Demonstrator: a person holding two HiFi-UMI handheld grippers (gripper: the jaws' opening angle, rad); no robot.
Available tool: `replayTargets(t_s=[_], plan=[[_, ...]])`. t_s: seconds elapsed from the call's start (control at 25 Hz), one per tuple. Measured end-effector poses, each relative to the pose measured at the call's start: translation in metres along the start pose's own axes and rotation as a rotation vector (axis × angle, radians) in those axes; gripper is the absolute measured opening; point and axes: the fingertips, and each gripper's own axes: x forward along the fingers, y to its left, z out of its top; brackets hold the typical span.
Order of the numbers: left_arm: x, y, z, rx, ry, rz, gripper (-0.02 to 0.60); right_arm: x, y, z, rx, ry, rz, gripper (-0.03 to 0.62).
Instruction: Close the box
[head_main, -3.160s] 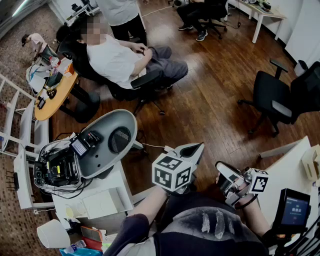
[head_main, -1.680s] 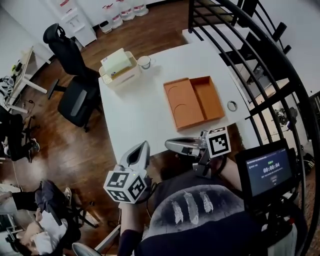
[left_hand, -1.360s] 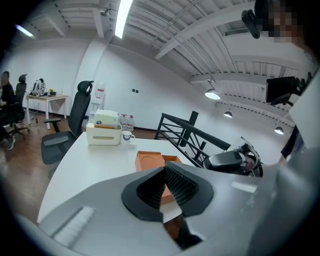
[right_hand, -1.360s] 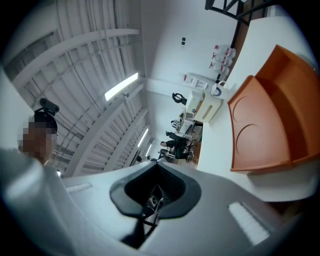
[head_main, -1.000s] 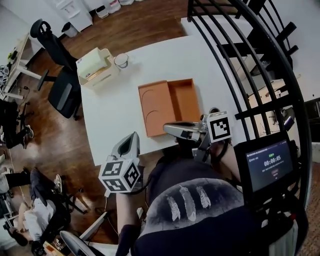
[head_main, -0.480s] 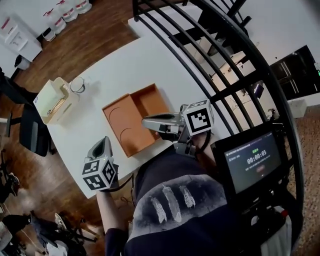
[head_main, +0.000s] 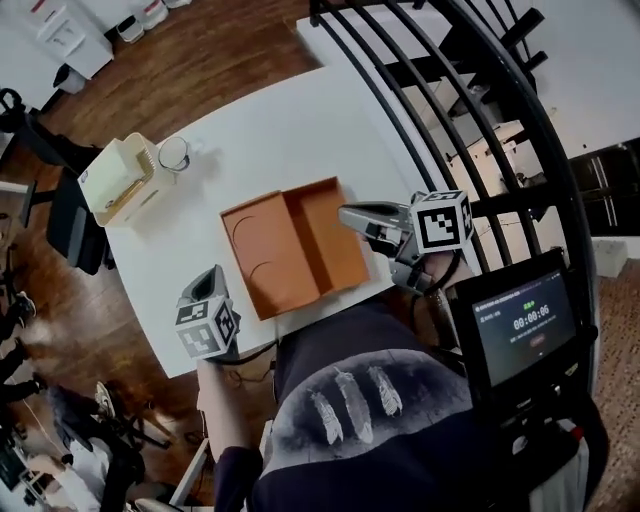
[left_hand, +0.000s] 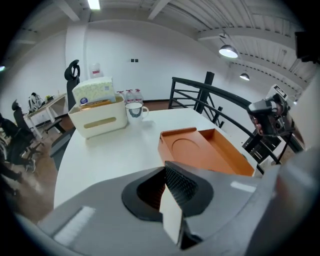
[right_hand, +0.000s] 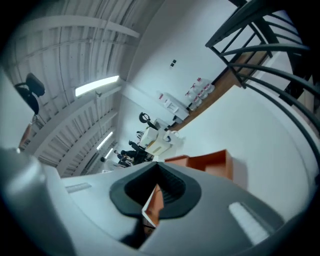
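An orange box (head_main: 295, 245) lies open on the white table (head_main: 260, 130). Its lid, with a round recess, is the left half and its tray the right half. My left gripper (head_main: 211, 274) is shut and holds nothing, low over the table's near edge, in front and left of the lid. My right gripper (head_main: 346, 211) is shut and empty, its tips at the tray's right wall; contact cannot be told. The left gripper view shows the box (left_hand: 205, 152) ahead and right of the left gripper (left_hand: 167, 172). In the right gripper view the box (right_hand: 212, 162) lies just past the right gripper (right_hand: 156, 187).
A cream tissue holder (head_main: 118, 178) and a glass mug (head_main: 174, 153) stand at the table's far left corner. A black railing (head_main: 440, 110) runs close along the table's right side. A timer screen (head_main: 520, 325) hangs at my right. Office chairs stand on the wood floor at left.
The head view has swung from the room's floor and seated people onto the table. Both grippers have come up beside the box, the right one shifting from over the tray to its right wall.
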Motion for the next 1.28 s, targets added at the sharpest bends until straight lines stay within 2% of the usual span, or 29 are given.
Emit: replayTargets(t_s=[0.12,0.24,0.4,0.48,0.6,0.72,0.76,0.84,1.0,1.16,1.28], plan=[[0.018,0.009,-0.021,-0.036,0.052,-0.001,0.015,-0.025,-0.043,-0.007,0.022,0.026,-0.162,0.005],[0.034,0.015,-0.041,-0.082,0.105,-0.024,0.015,-0.032,-0.086,-0.016,0.067,0.043,-0.252,0.005],[0.051,0.027,-0.053,-0.069,0.155,-0.023,0.015,-0.015,-0.145,-0.029,0.066,0.128,-0.358,0.005],[0.055,0.026,-0.056,-0.057,0.173,-0.031,0.015,-0.013,-0.165,-0.041,-0.008,0.248,-0.437,0.005],[0.062,0.02,-0.069,-0.046,0.221,-0.058,0.015,-0.019,-0.196,-0.061,-0.208,0.506,-0.583,0.005],[0.072,0.009,-0.098,-0.029,0.329,-0.094,0.015,-0.034,-0.22,-0.088,-0.391,0.745,-0.672,0.005],[0.074,0.005,-0.103,-0.005,0.352,-0.097,0.015,-0.041,-0.222,-0.094,-0.421,0.781,-0.689,0.006],[0.072,0.003,-0.099,0.037,0.348,-0.094,0.015,-0.049,-0.22,-0.096,-0.431,0.801,-0.693,0.006],[0.067,0.007,-0.089,0.014,0.318,-0.094,0.015,-0.045,-0.215,-0.09,-0.429,0.825,-0.677,0.006],[0.071,-0.004,-0.091,0.021,0.353,-0.137,0.015,-0.052,-0.215,-0.09,-0.458,0.857,-0.695,0.005],[0.076,0.002,-0.093,0.04,0.359,-0.148,0.015,-0.042,-0.212,-0.091,-0.512,0.863,-0.705,0.005]])
